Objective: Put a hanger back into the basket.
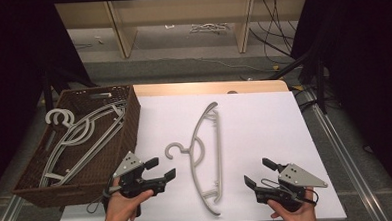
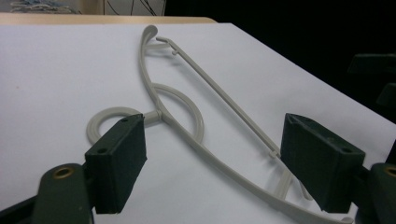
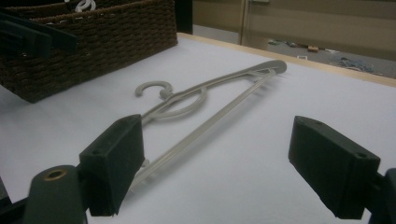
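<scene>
Between my two grippers, flat on the white table (image 1: 264,122), lies the pale grey hanger (image 1: 206,155). Its hook (image 1: 174,150) curls toward the basket side, one end points at the far edge and the other comes close to the near edge. It touches neither gripper.

My left gripper (image 1: 160,169) hovers just beside the hanger's lower half, with its jaws spread wide and nothing between them. Seen along those jaws in the left gripper view, the hanger (image 2: 187,126) runs across the gap, with the hook (image 2: 105,123) just past the left pad, so I judge I am lined up to close near the neck. My right gripper (image 1: 259,174) sits a little farther off on the other side, jaws likewise wide apart and empty. In the right gripper view the hanger (image 3: 205,112) stretches away from the left pad toward the far edge of the table.

Off to the left stands the brown woven basket (image 1: 129,128), partly hanging over the table's edge. Several hangers (image 1: 80,140) of the same kind already lie in it, one hook (image 1: 59,116) poking over the far rim. That makes me think this last one belongs there too, and the left gripper, being nearer both, is the natural one to carry it over.
</scene>
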The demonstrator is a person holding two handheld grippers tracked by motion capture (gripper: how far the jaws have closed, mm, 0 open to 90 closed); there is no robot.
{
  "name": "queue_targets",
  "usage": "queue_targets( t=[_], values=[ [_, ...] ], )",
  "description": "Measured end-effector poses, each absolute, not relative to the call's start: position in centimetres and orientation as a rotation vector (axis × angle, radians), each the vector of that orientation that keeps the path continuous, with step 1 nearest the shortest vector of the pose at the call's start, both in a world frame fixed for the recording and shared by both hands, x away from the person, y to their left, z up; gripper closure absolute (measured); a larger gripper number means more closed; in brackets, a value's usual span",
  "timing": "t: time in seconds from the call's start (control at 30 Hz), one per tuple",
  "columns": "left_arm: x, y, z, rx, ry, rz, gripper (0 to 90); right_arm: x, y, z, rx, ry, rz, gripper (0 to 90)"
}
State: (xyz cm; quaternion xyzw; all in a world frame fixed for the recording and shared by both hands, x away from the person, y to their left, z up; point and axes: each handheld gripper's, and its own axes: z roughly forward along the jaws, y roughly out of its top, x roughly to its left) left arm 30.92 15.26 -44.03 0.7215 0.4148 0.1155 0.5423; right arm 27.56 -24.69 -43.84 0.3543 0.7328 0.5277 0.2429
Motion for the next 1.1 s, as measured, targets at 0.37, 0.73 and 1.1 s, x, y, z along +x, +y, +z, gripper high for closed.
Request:
queue_targets(
  t=[0.37,0.73,1.1],
  values=[
    [31.9,14.2,-45.2,1.747,1.008,0.211,24.5,27.5,-24.4,-43.9,0.969,2.022,1.444,19.4],
    [33.7,11.4,-46.6,1.865,1.001,0.171,22.4,27.5,-24.2,-43.9,0.980,2.015,1.438,19.4],
    [35.5,8.1,-47.8,2.032,1.048,0.183,26.2,27.5,-24.3,-43.8,0.971,2.029,1.436,19.4]
  ],
)
